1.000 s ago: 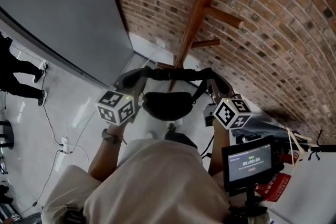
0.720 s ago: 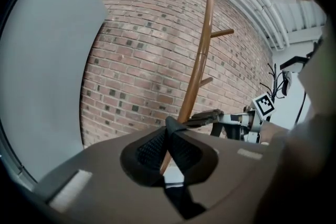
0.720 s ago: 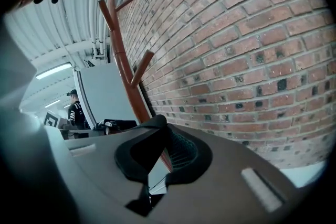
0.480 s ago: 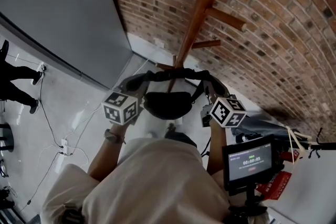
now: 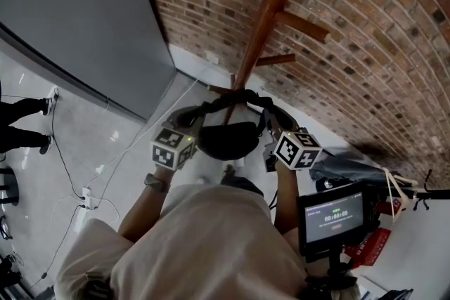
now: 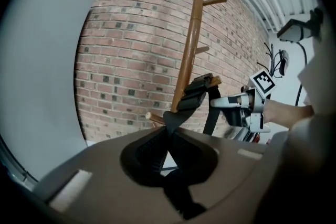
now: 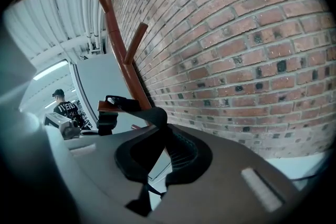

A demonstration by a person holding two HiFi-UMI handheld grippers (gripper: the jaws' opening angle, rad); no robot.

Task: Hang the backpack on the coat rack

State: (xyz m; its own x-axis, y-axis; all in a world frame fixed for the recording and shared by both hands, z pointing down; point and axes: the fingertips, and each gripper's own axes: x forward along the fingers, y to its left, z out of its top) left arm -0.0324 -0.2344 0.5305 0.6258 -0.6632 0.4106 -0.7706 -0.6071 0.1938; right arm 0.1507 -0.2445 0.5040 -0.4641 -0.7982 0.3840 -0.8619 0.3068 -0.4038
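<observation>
The left tool (image 6: 169, 136) is clenched on a black strap (image 6: 195, 94). The right tool (image 7: 157, 139) is clenched on the same strap further along. Between the two tools the strap arches up over a low peg (image 7: 107, 106) of the wooden rack (image 5: 271, 7). The backpack (image 5: 226, 140) hangs dark beneath the strap, between the two tools and close in front of the person. The rack stands against a brick wall (image 5: 365, 24), with a grey panel (image 5: 70, 10) to its left and a pale floor (image 5: 105, 144) below. A small screen (image 5: 332, 216) sits near the right tool.
</observation>
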